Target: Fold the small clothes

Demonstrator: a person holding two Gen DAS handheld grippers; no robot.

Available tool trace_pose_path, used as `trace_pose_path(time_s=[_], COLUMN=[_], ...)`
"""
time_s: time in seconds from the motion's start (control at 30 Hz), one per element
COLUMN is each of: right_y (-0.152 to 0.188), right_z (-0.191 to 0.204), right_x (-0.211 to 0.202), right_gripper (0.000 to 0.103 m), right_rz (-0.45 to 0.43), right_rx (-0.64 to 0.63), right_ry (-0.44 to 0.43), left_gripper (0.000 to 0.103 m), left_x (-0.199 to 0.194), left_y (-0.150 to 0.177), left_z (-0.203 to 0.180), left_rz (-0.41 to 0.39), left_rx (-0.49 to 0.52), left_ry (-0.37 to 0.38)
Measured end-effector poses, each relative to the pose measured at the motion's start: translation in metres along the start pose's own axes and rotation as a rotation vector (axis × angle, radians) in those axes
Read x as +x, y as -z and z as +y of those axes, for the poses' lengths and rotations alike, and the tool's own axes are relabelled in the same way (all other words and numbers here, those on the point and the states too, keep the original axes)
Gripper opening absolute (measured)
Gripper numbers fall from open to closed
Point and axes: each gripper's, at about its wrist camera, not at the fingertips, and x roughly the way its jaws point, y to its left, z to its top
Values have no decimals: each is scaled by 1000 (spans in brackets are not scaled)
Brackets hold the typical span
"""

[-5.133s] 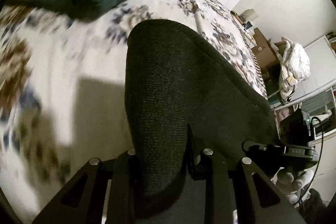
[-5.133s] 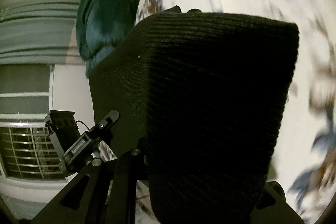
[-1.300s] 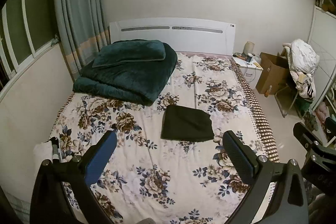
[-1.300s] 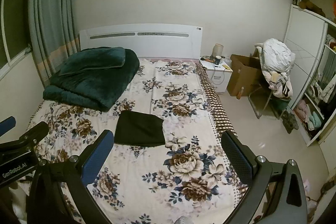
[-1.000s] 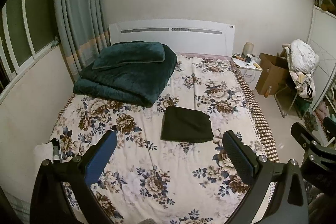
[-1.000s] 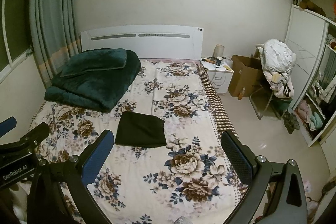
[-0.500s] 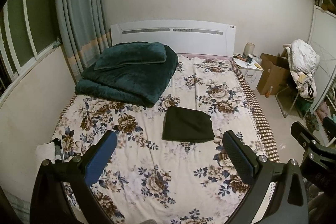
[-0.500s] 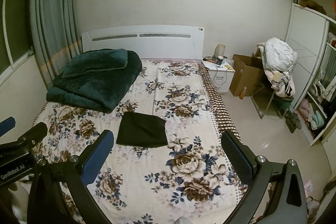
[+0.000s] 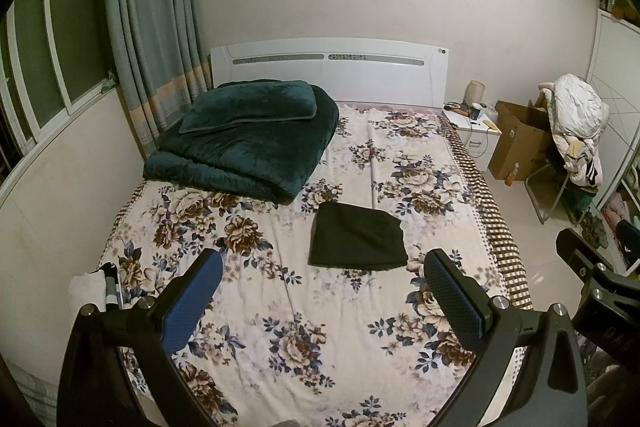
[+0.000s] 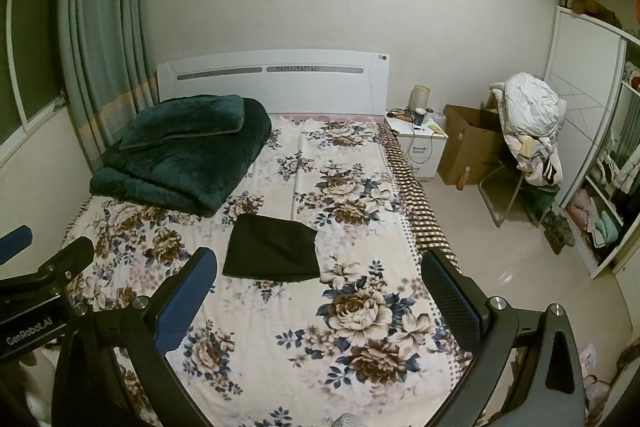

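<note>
A small black knitted garment [image 9: 357, 242] lies folded flat in the middle of the bed on the floral sheet [image 9: 280, 307]; it also shows in the right wrist view [image 10: 273, 253]. My left gripper [image 9: 320, 301] is open and empty, held well back from the foot of the bed. My right gripper [image 10: 320, 297] is open and empty, also far from the garment. Part of the right gripper's body [image 9: 592, 279] shows at the right edge of the left wrist view, and the left gripper's body [image 10: 36, 291] shows at the left of the right wrist view.
A folded dark green blanket [image 9: 248, 143] with a pillow lies at the bed's far left. A white headboard [image 9: 328, 71], a nightstand [image 10: 420, 139], a cardboard box [image 10: 468, 151], a chair piled with clothes [image 10: 528, 131] and a wardrobe [image 10: 600, 147] stand around the bed.
Five seconds ago both grippers were shut on the black garment close to the bed. Now it lies folded on the sheet and both grippers are open, far back. Little has moved in the last second.
</note>
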Motion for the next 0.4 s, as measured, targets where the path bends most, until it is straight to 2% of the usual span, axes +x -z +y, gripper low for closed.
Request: trace_pose_path(time_s=[0.4], right_y=[2], right_z=[0], right_x=[-4], right_gripper=[103], right_rz=[-1], right_rx=[4], right_ry=[5], left_gripper=[103], left_x=[-5], left_y=[3], left_z=[-1], left_rz=[-10], left_rx=[-4], left_ry=[-6])
